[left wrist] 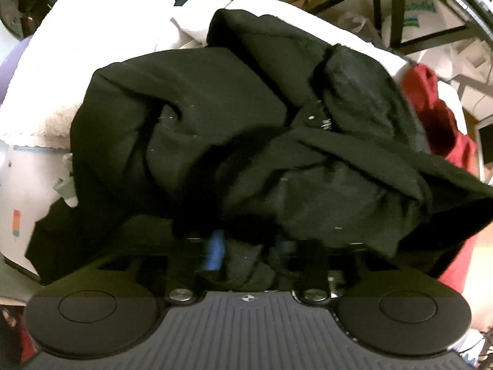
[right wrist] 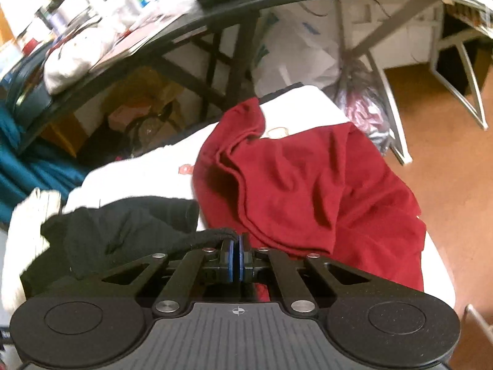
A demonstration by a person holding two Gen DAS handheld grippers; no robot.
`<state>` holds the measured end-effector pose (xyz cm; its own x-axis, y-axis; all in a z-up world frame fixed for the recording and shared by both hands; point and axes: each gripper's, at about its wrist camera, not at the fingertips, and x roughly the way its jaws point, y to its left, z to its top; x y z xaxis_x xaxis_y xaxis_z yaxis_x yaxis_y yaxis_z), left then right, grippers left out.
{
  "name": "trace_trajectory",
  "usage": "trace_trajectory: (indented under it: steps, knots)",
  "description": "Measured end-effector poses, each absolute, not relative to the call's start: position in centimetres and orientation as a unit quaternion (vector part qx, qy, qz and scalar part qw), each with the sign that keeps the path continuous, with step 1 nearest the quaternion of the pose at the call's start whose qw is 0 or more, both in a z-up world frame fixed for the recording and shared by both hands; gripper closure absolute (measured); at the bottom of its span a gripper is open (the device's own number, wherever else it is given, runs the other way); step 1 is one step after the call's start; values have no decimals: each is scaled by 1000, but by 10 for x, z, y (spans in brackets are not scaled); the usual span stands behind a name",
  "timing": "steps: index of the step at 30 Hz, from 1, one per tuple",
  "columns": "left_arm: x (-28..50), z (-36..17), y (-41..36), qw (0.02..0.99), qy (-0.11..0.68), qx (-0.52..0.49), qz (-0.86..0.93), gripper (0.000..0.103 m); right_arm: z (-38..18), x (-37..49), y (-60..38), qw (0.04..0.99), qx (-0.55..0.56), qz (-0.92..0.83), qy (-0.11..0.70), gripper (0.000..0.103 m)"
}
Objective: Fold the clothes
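Note:
A crumpled black garment [left wrist: 234, 129] fills most of the left wrist view, lying on a white padded surface [left wrist: 382, 49]. My left gripper [left wrist: 249, 249] points steeply down into it. Its blue pads [left wrist: 215, 251] stand a little apart with a bunch of the black cloth pressed between them. In the right wrist view the same black garment [right wrist: 123, 231] lies at the lower left. My right gripper [right wrist: 236, 246] has its blue pads together on the garment's thick hem [right wrist: 218, 233].
A dark red garment [right wrist: 308, 185] lies spread on the white surface [right wrist: 138, 172] to the right of the black one, also visible as red cloth [left wrist: 431, 117]. A fluffy white towel [left wrist: 77, 61] sits at the left. A cluttered black-framed table [right wrist: 215, 46] stands behind, with orange floor [right wrist: 446, 154] at right.

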<state>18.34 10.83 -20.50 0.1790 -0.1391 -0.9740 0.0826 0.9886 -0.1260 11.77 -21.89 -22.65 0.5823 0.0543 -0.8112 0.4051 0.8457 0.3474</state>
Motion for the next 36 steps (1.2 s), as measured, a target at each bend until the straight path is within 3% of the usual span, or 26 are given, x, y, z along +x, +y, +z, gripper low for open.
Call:
trace_trajectory:
  steps: [5,6,9,10,12,16,22,27,29,31,32,35,36]
  knots:
    - [173,-180,108,777,624,-7,-86,93,-229,123,-217,843,280,-81,451,94]
    - [171,-172,111,783,615,-9,-89,93,-230,125,-216,842,280,-74,455,86]
    - [168,-145,122,807,583,-21,-92,94,-234,127,-205,837,255,-66,479,47]
    - [167,-135,126,816,571,-26,-91,94,-237,126,-198,836,234,-68,491,38]
    - [167,-117,133,832,547,-37,-87,95,-243,124,-185,832,195,-69,514,32]
    - [175,-91,141,853,513,-59,-78,96,-263,111,-160,808,189,-32,557,26]
    - [166,-49,139,900,425,-55,-80,97,-292,96,-133,772,191,-12,607,26]
    - [153,-12,134,928,354,-67,-96,102,-296,88,-133,768,215,-30,602,26]
    - [148,5,133,939,319,-78,-104,102,-296,87,-136,765,241,-48,596,20]
    - [147,12,128,941,311,-72,-117,102,-298,86,-140,754,281,-78,589,7]
    - [147,14,125,941,308,-68,-122,102,-301,84,-142,748,303,-92,584,7]
    - [152,3,120,932,341,-65,-109,101,-309,80,-142,737,339,-120,572,14]
    - [153,-3,120,927,353,-73,-105,101,-311,78,-141,736,341,-121,572,32]
